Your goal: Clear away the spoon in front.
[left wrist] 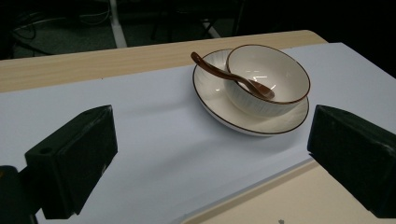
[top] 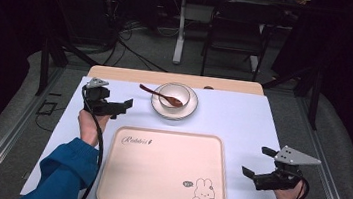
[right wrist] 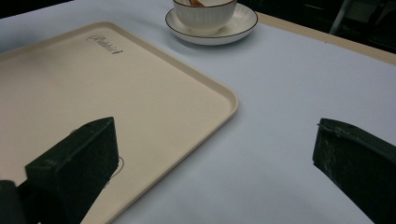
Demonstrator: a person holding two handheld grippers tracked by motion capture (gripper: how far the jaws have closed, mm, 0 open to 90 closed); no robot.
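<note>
Nearest the high camera: two forearms in blue sleeves, one at each lower corner, each hand gripping a black two-jaw gripper; between them, flat on the pale lilac-white table cover [top: 243, 117], a cream rectangular plastic tray [top: 155, 177] with rounded corners, script lettering at its far left and a small rabbit drawing [top: 203, 190] at its near right.

Left gripper [top: 124, 107] up beside the tray's far left corner, jaws spread wide and holding nothing, pointed toward the dishes; grey three-cornered plate on top, black cable trailing back along the sleeve.

Right gripper [top: 257, 161] just off the tray's right edge near its lower corner, jaws likewise wide apart and empty, aimed left over the tray; seen along its own jaws, one jaw over the tray's surface, the other over bare cover.

Beyond the tray, well apart from both grippers though nearer the left: white round ceramic saucer with a thin dark rim [top: 190, 112], touching nothing but the cover; on it, set off-centre, a white ribbed ceramic bowl with a brown rim [top: 174, 93], upright; inside the bowl, a dark brown spoon [top: 160, 94], tip resting on the bowl's floor, handle leaning over the rim and out toward the left.

From the left gripper view, bowl [left wrist: 268, 77], saucer [left wrist: 210, 88] and spoon [left wrist: 219, 73] ahead between the open jaws, a strip of tan wooden tabletop [left wrist: 93, 65] behind.
</note>
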